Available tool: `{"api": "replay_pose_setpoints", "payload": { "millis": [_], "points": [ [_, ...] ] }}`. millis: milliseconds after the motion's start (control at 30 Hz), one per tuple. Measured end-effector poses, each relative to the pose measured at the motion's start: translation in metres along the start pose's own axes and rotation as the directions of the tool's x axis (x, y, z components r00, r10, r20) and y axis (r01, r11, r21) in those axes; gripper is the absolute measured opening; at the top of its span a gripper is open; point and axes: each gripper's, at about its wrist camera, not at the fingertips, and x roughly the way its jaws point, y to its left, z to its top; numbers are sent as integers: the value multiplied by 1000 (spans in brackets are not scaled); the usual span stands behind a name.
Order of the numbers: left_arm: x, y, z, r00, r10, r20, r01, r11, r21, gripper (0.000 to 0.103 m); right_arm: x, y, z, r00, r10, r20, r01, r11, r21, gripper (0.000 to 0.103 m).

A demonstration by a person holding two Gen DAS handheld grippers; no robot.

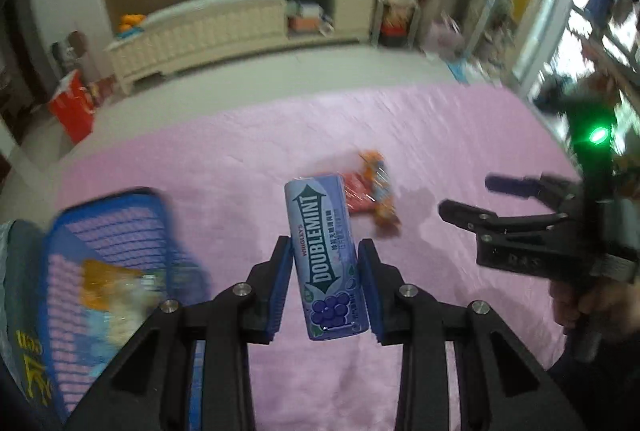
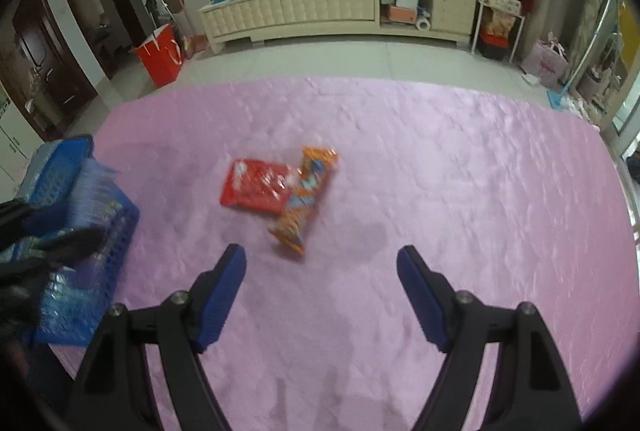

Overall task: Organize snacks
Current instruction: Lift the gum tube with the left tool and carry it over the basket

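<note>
My left gripper is shut on a purple Doublemint gum container, held upright above the pink cloth. A blue basket lies to its left with snack packets inside. Beyond the container, a red packet and an orange packet lie on the cloth. My right gripper reaches in from the right, held by a hand. In the right wrist view the right gripper stands open and empty, just short of the orange packet and the red packet. The blue basket sits at the left edge.
The pink cloth covers the table. Beyond its far edge are tiled floor, a red bag and a long cream cabinet. A dark bag lies left of the basket.
</note>
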Motion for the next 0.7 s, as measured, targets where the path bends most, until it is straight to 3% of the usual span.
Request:
{"api": "replay_pose_setpoints", "payload": {
  "millis": [167, 367, 700],
  "points": [
    [-43, 77, -5, 991, 116, 73, -104, 983, -152, 31, 17, 7, 14, 1000, -14, -10, 14, 1000, 21, 81],
    [-37, 153, -31, 985, 175, -4, -165, 921, -353, 31, 52, 21, 15, 998, -49, -37, 51, 998, 46, 81],
    [22, 169, -49, 978, 151, -146, -193, 922, -335, 31, 99, 36, 14, 990, -115, -76, 117, 993, 28, 81]
  ]
}}
